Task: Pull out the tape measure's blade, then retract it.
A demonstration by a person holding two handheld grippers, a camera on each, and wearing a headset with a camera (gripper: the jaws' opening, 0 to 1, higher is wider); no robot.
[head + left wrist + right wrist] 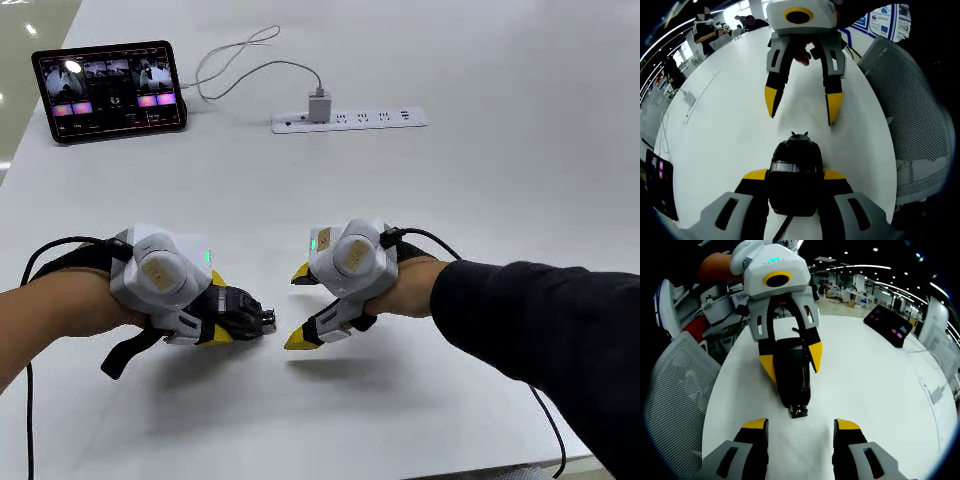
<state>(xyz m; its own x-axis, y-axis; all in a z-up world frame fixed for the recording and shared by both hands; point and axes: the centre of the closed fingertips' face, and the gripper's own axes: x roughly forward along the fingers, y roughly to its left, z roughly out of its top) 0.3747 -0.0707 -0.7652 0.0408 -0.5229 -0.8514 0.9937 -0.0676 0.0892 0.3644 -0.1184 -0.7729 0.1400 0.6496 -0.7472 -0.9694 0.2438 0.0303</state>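
Left gripper (222, 308) clamped on the black tape measure (243, 312), low over the table (400, 400). Blade not yet out, and its hook (799, 411) points at the right gripper (299, 306). Right gripper jaws wide apart, holding nothing, tips just short of the hook. Risk: the hook is small, so a shallow pinch may slip off, or the case may twist in the left jaws under pull. Nothing between the two. Farther back, well apart: power strip (350, 120) with charger (319, 105) and cable (250, 65), tablet (110, 90)
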